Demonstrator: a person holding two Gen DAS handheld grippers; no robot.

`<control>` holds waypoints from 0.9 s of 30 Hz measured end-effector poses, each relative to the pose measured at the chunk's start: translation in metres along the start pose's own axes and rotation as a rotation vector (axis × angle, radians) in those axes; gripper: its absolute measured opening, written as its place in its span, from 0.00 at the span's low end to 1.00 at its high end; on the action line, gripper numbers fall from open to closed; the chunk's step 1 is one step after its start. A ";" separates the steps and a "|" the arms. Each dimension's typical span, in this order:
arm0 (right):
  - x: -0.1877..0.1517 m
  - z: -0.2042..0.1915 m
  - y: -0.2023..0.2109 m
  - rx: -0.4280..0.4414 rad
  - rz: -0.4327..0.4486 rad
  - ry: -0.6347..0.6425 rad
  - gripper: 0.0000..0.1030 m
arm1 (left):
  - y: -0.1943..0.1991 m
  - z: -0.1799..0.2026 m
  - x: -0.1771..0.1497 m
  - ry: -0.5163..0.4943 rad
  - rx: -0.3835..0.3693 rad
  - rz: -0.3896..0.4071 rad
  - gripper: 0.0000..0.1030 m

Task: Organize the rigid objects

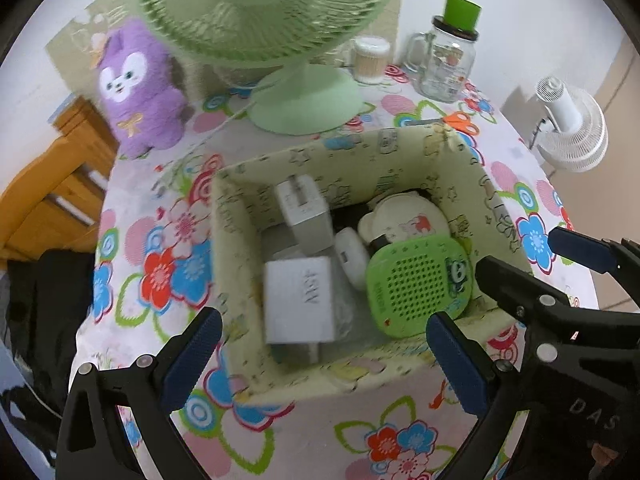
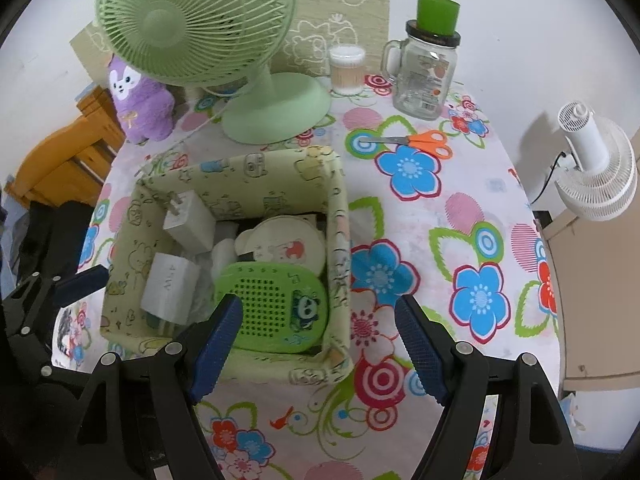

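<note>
Fabric box on flowered table: holds white chargers, green speaker. Left gripper wide, empty; right gripper apart, empty. Right view alone shows the scissors whole.

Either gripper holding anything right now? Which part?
Nothing held. Left gripper and right gripper both hang open above the fabric box, pads bare.

The cream printed fabric box sat on the round table with the flowered cloth. Inside it, two white charger blocks lay left, a green perforated plastic speaker right, and a round cream compact behind that. The mint desk fan stood behind the box, orange-handled scissors off to its right.
</note>
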State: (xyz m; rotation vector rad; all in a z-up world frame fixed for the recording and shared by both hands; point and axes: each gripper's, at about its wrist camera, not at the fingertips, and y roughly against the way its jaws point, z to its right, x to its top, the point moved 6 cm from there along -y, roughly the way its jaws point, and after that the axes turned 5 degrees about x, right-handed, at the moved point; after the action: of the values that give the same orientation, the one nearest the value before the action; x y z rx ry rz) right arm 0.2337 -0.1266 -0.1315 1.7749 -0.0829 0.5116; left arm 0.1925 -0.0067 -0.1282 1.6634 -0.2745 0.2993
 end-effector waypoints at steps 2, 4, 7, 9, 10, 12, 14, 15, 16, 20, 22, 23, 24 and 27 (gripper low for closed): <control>-0.003 -0.005 0.001 -0.001 0.004 0.008 0.78 | 0.002 -0.005 -0.005 0.021 -0.004 -0.005 1.00; -0.005 -0.009 0.001 0.001 0.006 0.009 0.78 | 0.004 -0.009 -0.009 0.030 0.000 -0.004 1.00; -0.012 -0.015 0.002 0.007 0.003 0.010 0.78 | 0.008 -0.014 -0.016 0.037 0.012 -0.004 1.00; -0.016 -0.020 0.004 0.011 0.004 0.016 0.78 | 0.013 -0.018 -0.023 0.045 0.010 -0.003 1.00; -0.018 -0.022 0.005 0.012 0.005 0.019 0.78 | 0.015 -0.021 -0.025 0.050 0.011 -0.002 1.00; -0.023 -0.026 0.010 0.016 0.012 0.021 0.78 | 0.022 -0.026 -0.030 0.063 0.013 0.005 1.00; -0.026 -0.028 0.016 0.019 0.022 0.017 0.78 | 0.029 -0.031 -0.035 0.075 0.013 0.013 1.00; -0.028 -0.030 0.020 0.022 0.028 0.014 0.78 | 0.032 -0.034 -0.037 0.079 0.012 0.018 1.00; -0.029 -0.031 0.023 0.024 0.032 0.013 0.78 | 0.035 -0.037 -0.040 0.084 0.011 0.022 1.00; -0.036 -0.038 0.040 0.018 0.071 0.016 0.78 | 0.048 -0.046 -0.048 0.095 0.014 0.035 1.00; -0.041 -0.040 0.049 0.009 0.087 0.013 0.78 | 0.056 -0.049 -0.052 0.098 0.017 0.047 1.00; -0.042 -0.040 0.052 0.005 0.092 0.009 0.78 | 0.059 -0.050 -0.053 0.099 0.019 0.052 1.00; -0.044 -0.041 0.057 0.003 0.099 0.004 0.79 | 0.063 -0.051 -0.054 0.100 0.020 0.055 1.00; -0.048 -0.041 0.069 -0.006 0.120 -0.008 0.79 | 0.075 -0.054 -0.058 0.103 0.019 0.075 1.00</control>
State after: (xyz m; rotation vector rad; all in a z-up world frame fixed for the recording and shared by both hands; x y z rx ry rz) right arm 0.1562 -0.1172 -0.0804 1.7737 -0.1977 0.5899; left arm 0.1104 0.0386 -0.0731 1.6533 -0.2579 0.4433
